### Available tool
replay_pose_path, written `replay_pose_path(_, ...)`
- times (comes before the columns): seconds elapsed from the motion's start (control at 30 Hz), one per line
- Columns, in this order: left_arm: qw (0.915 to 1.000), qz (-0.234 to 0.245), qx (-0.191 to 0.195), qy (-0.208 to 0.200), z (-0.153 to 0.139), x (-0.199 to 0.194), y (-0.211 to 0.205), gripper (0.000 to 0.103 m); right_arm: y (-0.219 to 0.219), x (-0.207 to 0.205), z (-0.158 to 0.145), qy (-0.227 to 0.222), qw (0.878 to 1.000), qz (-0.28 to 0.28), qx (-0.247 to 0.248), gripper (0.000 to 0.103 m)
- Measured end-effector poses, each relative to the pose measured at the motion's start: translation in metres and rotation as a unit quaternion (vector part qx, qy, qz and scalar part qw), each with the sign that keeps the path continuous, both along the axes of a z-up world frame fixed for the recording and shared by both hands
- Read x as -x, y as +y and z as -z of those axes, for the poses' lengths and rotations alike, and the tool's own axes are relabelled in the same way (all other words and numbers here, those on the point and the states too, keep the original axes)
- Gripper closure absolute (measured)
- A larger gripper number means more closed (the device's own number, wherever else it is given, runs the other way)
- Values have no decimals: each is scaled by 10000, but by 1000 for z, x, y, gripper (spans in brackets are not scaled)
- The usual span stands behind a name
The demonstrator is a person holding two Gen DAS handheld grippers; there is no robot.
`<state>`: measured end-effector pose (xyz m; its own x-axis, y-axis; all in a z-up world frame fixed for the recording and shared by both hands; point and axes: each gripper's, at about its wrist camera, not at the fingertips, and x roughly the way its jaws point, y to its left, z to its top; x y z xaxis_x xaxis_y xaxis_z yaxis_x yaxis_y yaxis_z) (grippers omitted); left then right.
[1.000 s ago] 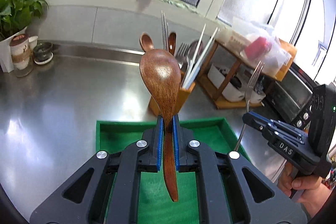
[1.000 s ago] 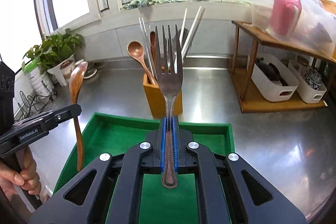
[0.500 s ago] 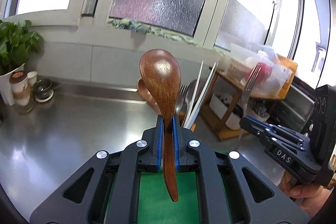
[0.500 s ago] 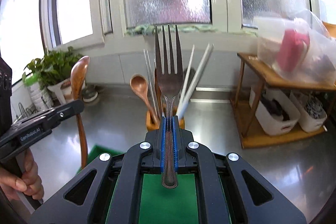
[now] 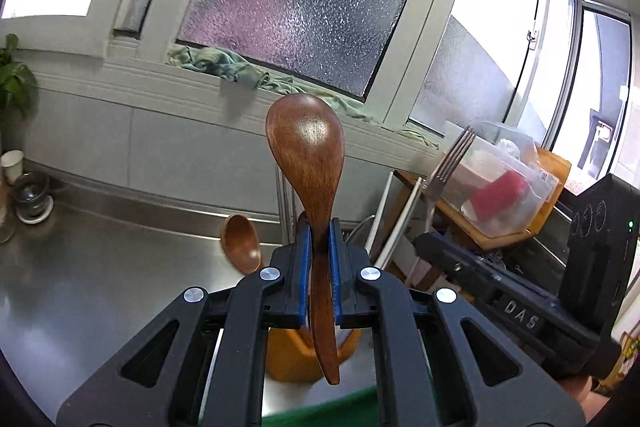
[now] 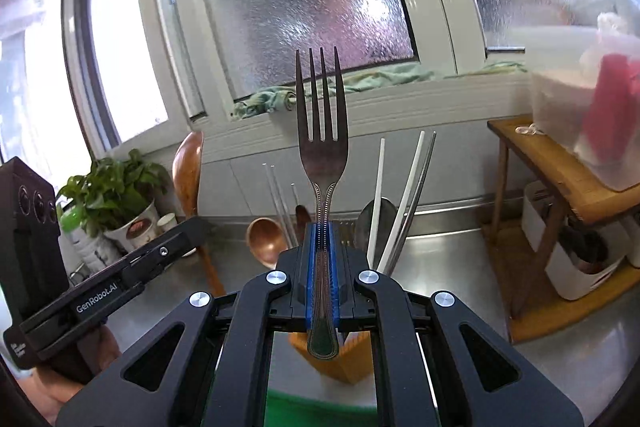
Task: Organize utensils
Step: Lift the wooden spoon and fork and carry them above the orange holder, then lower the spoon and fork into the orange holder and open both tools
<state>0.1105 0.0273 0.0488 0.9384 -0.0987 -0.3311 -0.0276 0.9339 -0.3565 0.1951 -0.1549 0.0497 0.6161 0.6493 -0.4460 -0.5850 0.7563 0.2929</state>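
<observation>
Left gripper (image 5: 320, 259) clamped on upright wooden spoon (image 5: 308, 155); right gripper (image 6: 322, 259) clamped on upright fork (image 6: 322, 147).

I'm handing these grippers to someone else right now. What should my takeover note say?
Left gripper: shut on the wooden spoon, bowl up.
Right gripper: shut on the metal fork, tines up.
Wooden holder: on the steel counter just ahead, already holding spoons and chopsticks.
Green tray: below the grippers.
Done: both utensils picked up.
Left: drop each into the holder.
</observation>
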Motion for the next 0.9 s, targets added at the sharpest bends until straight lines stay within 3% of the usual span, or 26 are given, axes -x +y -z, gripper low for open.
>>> replay_pose_path(0.3, 9993, 239, 259, 143, 30, -47, -1, 95, 6, -15, 22, 147, 9999, -29, -2, 97)
replay_pose_path(0.67, 9993, 307, -199, 10, 55, -59, -12, 95, 6, -21, 27, 30, 10000, -88, -7, 97)
replay_pose_path(0.9, 9978, 433, -485, -126, 62, -46, -14, 95, 4, -21, 45, 157, 9997, -170, 52, 97)
